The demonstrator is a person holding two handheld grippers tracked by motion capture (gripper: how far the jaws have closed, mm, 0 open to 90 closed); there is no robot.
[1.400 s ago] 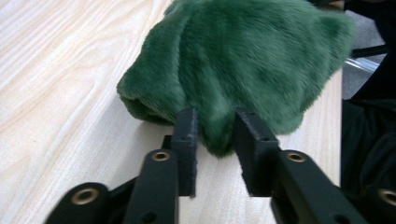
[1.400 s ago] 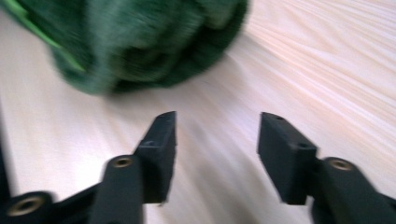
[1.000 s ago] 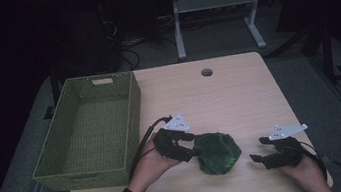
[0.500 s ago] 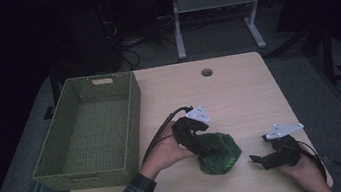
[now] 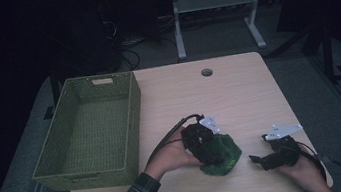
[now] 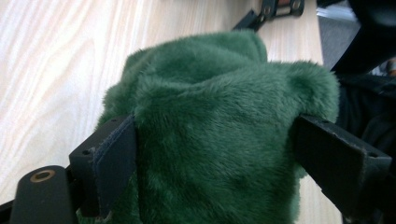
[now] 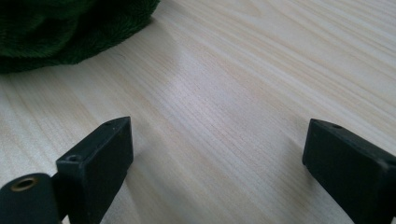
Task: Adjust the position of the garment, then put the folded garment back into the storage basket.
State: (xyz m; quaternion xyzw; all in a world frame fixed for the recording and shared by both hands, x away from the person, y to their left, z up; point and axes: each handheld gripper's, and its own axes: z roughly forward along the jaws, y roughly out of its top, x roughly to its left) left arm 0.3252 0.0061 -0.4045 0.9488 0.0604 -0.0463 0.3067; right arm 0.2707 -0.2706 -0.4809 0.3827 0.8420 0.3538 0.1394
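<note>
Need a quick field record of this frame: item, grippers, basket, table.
item: green plush, on table near front edge
left hand-held gripper: jaws wide, just been opening, plush between them, whether the pads press on it is unclear
right hand-held gripper: open, nothing between jaws, low over table right of plush
basket: green wicker, left side, nothing in it
table: light wood, round hole near far edge

Left claw (image 5: 212,153) lower centre of the high view, jaws just opened wide. Right claw (image 5: 258,159) lower right, jaws spread, empty.

My left gripper (image 5: 211,152) on the green plush (image 5: 223,154)

My right gripper (image 5: 263,159) rests apart beside it; the basket (image 5: 88,133) sits beyond.
</note>
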